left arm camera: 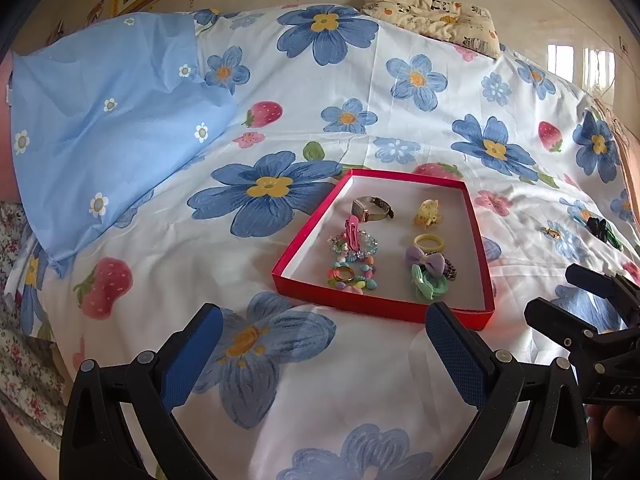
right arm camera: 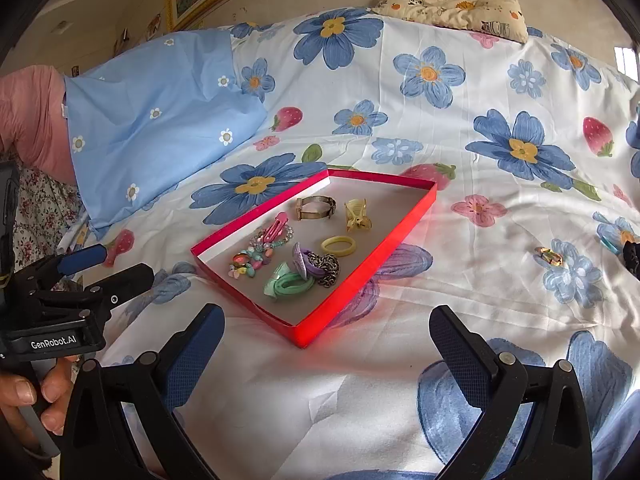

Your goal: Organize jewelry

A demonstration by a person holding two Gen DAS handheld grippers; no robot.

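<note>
1. Nearest to us, the left gripper hangs over the flowered white bedsheet with its blue-padded jaws spread wide and nothing between them; the right gripper is likewise wide open and empty, just off the near corner of the tray.
2. Next out lies the shallow red cardboard tray with a grey floor, already holding most of the pieces: a green fabric scrunchie, a purple bow, a yellow ring bangle, a pink hair clip, a gold bracelet watch and a yellow claw clip.
3. Beyond and to the right of the tray, well apart from it, a small gold and green trinket sits loose on the sheet; its long axis runs roughly left to right across the right wrist view.
4. Farther right, a dark hair piece lies at the edge of the bed.
5. We judge the trinket the likely next pick, and the right gripper is the nearer one: it lies ahead and to the right of those jaws.
</note>
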